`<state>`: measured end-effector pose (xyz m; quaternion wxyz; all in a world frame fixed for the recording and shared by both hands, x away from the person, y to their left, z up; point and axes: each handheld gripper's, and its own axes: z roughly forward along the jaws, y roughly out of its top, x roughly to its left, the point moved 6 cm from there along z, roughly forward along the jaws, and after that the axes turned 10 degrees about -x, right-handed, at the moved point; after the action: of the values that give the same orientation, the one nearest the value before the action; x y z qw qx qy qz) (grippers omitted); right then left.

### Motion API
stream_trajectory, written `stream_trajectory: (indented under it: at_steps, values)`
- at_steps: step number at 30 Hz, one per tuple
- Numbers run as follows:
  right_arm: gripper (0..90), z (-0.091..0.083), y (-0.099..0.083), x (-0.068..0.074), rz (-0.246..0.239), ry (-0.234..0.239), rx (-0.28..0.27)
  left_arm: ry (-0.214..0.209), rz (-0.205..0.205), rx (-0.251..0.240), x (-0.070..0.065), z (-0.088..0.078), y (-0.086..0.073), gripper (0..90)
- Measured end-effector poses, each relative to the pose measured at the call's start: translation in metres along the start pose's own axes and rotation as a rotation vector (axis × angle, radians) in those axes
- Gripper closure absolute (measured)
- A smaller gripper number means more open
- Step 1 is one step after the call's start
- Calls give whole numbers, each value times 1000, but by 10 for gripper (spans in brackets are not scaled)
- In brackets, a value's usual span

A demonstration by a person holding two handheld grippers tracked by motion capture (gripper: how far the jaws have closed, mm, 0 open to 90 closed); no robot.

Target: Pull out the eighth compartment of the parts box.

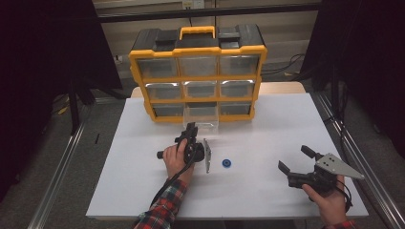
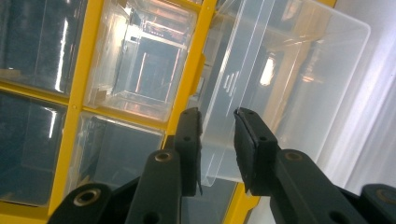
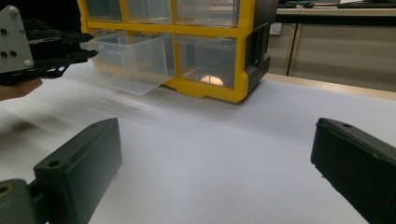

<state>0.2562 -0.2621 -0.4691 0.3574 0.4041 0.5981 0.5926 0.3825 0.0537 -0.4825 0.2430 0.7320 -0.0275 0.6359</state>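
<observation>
Here the white counter [image 1: 267, 129] fills a dark-curtained room; the yellow drawer cabinet [image 1: 198, 74] stands at its far edge. The left tongs [image 2: 217, 140] grip the front wall of the pulled-out clear drawer [image 2: 289, 79]. The right tongs [image 3: 215, 158] gape wide over bare counter, near the right edge.

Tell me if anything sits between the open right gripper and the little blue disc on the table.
Nothing visible does. In the high view the blue disc lies alone on the white table, with a bare stretch of surface between it and the right gripper. The left gripper, at the pulled-out clear drawer, is on the disc's far side.
</observation>
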Motion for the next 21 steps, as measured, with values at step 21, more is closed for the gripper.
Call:
stream_trajectory:
  at_steps: [21]
  values:
    - [13,0,0,1,-3,6,-2,101,-159,38,6,-7,-7,408]
